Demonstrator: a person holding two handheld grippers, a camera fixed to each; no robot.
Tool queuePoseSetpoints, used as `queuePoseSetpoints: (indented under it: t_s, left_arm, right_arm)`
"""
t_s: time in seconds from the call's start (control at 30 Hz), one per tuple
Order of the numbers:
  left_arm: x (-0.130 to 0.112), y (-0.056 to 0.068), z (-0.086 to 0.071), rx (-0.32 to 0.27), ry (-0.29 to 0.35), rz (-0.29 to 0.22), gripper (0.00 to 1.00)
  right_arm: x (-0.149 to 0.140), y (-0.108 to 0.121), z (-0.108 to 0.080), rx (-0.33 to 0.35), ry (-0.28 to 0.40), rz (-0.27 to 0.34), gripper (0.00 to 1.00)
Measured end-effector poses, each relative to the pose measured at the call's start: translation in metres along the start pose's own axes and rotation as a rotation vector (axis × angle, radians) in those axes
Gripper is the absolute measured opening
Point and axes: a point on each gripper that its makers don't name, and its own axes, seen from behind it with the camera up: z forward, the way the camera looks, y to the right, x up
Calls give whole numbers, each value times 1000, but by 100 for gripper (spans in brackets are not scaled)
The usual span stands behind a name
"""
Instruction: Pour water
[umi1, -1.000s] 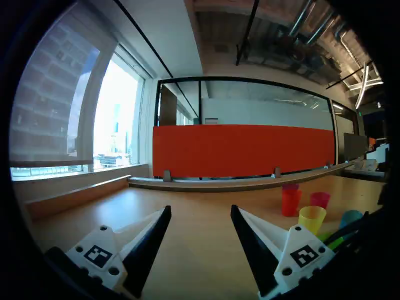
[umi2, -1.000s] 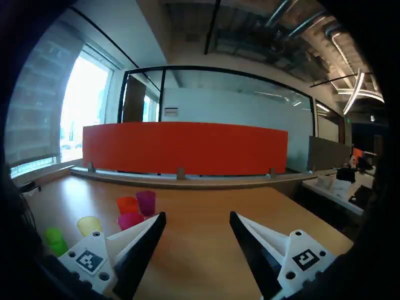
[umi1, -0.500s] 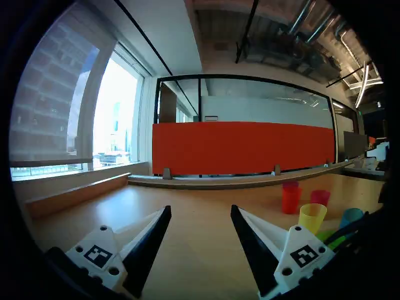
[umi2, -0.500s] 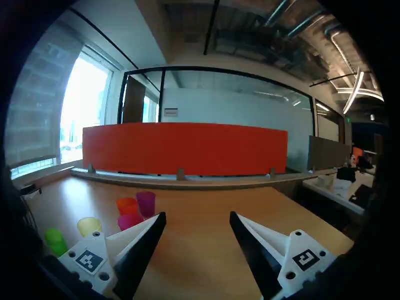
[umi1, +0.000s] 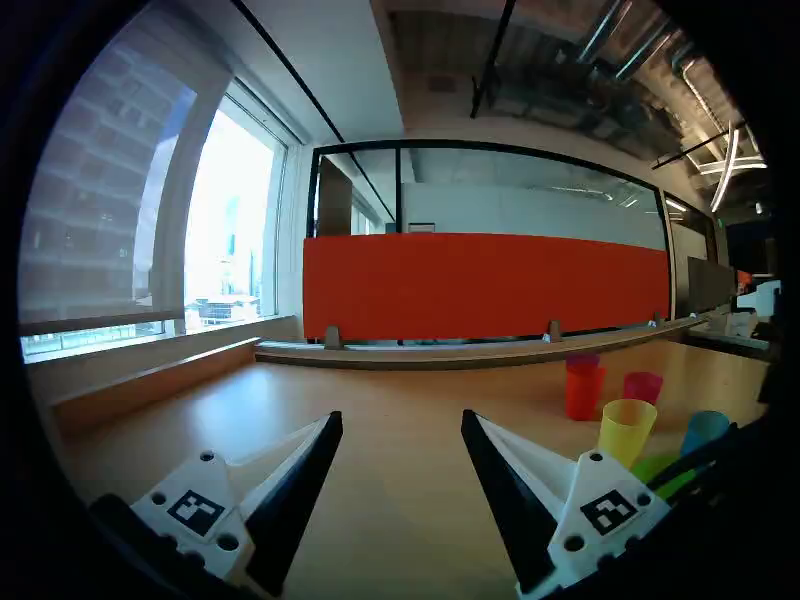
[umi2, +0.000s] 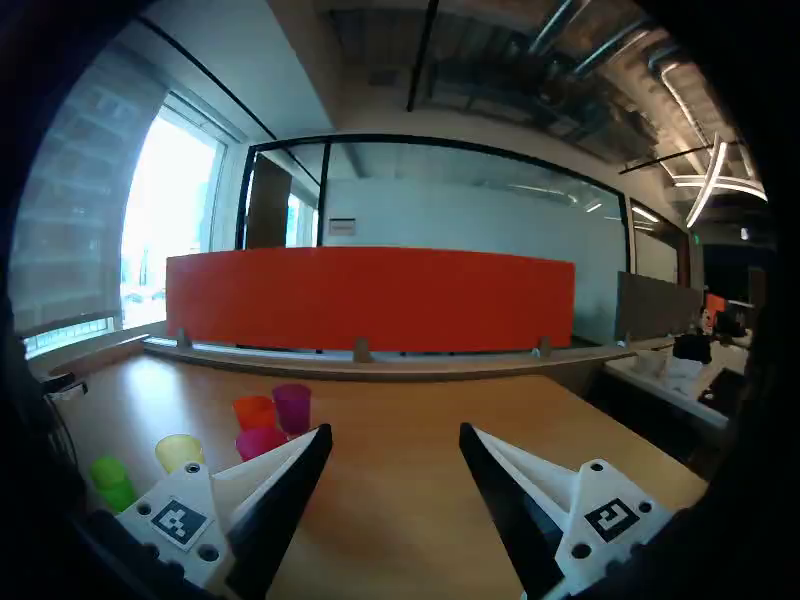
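Small plastic cups stand in a cluster on the wooden table (umi1: 400, 410). In the left gripper view they sit to the right: an orange cup (umi1: 583, 391), a pink cup (umi1: 642, 386), a yellow cup (umi1: 626, 431) and a teal cup (umi1: 706, 430). My left gripper (umi1: 398, 425) is open and holds nothing, left of the cups. In the right gripper view the cups lie to the left: orange cup (umi2: 254, 411), purple cup (umi2: 292, 406), pink cup (umi2: 259, 442), yellow cup (umi2: 179, 451), green cup (umi2: 112, 481). My right gripper (umi2: 395, 435) is open with nothing between its fingers.
An orange divider panel (umi1: 485, 285) runs along the table's far edge. A large window (umi1: 225, 245) and a wooden ledge (umi1: 150, 385) lie to the left. Another desk with items (umi2: 685, 380) stands beyond the table's right edge. Bare tabletop stretches ahead of both grippers.
The left gripper view has tipped slightly, so the divider and cups sit a little higher in the frame. The right gripper view is nearly the same.
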Motion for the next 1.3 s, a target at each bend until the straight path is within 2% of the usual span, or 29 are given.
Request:
queuePoseSetpoints:
  t_s: [0.37,0.67,1.17,1.3]
  left_arm:
    - [-2,0,1,0,-1,0,91]
    - [-2,1,1,0,-1,1,91]
    - [-3,1,0,1,-1,1,91]
    - [-3,1,0,1,-1,1,91]
  right_arm:
    - [5,3,-3,6,36,12,99]
    - [14,11,0,-5,96,-21,98]
    - [4,1,7,38,166,-24,98]
    - [-1,6,10,31,167,-21,98]
